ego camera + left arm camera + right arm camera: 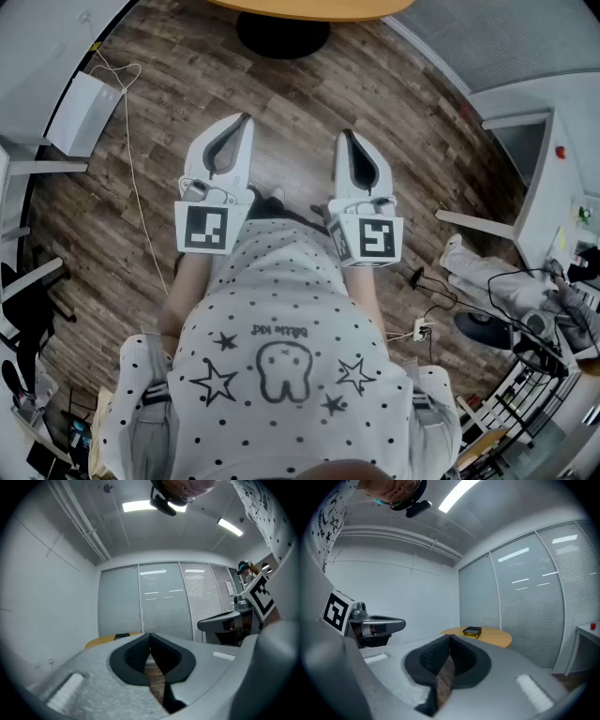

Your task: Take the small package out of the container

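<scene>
A small black container with a yellow rim (472,631) sits on a round wooden table (497,638) some way ahead in the right gripper view; what it holds cannot be made out. In the head view only the table's edge (309,9) shows, at the top. The person holds both grippers level and side by side in front of the body, above the wooden floor. The left gripper (246,118) has its jaws together with nothing between them, as its own view (150,634) also shows. The right gripper (345,134) (450,636) is shut and empty too.
The table's black base (281,36) stands on the plank floor. A white box (82,112) and a trailing cable (131,178) lie at the left. Desks, a black chair (19,309) and cables crowd both sides. Glass panels with blinds (164,602) close off the room ahead.
</scene>
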Demonstrator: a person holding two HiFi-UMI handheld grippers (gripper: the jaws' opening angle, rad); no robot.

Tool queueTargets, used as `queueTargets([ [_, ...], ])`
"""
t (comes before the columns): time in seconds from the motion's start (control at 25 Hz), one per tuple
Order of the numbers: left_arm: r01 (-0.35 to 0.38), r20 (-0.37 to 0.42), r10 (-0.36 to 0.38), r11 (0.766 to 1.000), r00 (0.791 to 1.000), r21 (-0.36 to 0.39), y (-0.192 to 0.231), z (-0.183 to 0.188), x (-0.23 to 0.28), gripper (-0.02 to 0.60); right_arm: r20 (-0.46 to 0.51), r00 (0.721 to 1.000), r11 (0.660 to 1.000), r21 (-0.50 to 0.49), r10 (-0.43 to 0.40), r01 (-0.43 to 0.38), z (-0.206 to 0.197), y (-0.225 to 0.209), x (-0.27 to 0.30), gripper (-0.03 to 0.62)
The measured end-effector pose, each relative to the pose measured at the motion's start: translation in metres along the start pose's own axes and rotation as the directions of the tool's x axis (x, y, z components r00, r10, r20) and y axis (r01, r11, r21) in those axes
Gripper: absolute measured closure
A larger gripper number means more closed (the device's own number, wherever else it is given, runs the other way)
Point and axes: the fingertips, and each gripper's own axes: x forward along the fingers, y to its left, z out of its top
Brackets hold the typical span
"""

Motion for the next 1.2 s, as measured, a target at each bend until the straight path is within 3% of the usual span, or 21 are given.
queueTargets([
  [0.6,-0.027,-0.011,0.027,0.999,1.000,-0.018,0.000,-0.001,0.009,0.572,-0.002,1.000,1.000,-0.006,0.027,-0.027,0.001,-0.007,0.004,0.591],
  [0.88,0.002,-0.021,-0.002,1.000,1.000,-0.011,-0.005,-0.002,0.010,0.571,0.020,0.998,0.998,0.000,0.063,-0.063,0.005,-0.007,0.002,0.591],
  [1.2,0.008,-0.035,-0.010,0.999,0.999,-0.052,-0.003,-0.013,0.009,0.571,-0.010,0.998,0.998,0.021,0.065,-0.065,-0.010,-0.009,0.001,0.591],
])
